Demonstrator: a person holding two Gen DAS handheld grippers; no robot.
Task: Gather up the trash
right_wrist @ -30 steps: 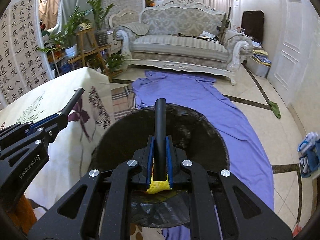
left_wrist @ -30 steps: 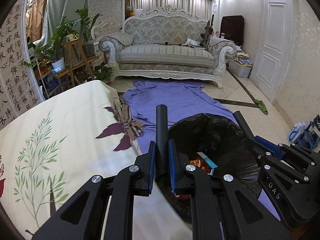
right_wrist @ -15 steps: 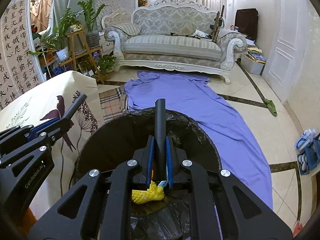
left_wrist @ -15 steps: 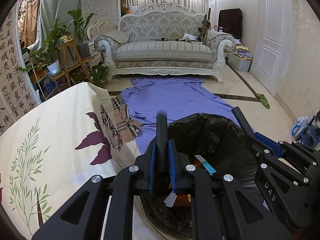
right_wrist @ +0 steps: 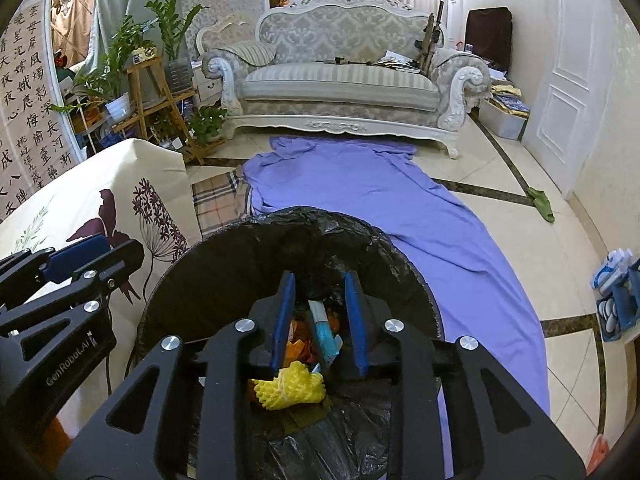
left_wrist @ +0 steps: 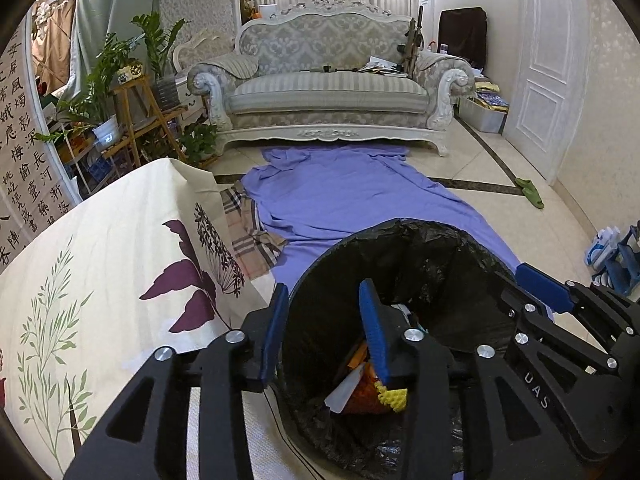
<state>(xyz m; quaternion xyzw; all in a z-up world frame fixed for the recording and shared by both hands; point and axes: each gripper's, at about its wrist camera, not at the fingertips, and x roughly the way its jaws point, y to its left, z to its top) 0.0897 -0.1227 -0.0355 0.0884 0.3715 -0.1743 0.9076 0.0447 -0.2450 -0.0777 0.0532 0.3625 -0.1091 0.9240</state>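
I hold both grippers over the black-lined bin, which stands on the floor hard against the worktop's near edge, so that anything let go falls straight in. The left gripper hangs above the bin's left rim; its jaws have just been opening, they stand partly apart, and nothing is between them. The right gripper sits over the middle of the bin mouth, its jaws likewise just opened part-way and empty. Below them lies the trash: a yellow foam net on top of the heap, beside a blue-and-white wrapper and orange scraps. From the left camera the same net shows low in the liner, clear of both jaws. I judge this the drop step just done, with both pieces in the bin. The flower-printed cloth covers the worktop on the left, and no trash shows on the part in view. A purple sheet spreads across the floor toward the sofa.
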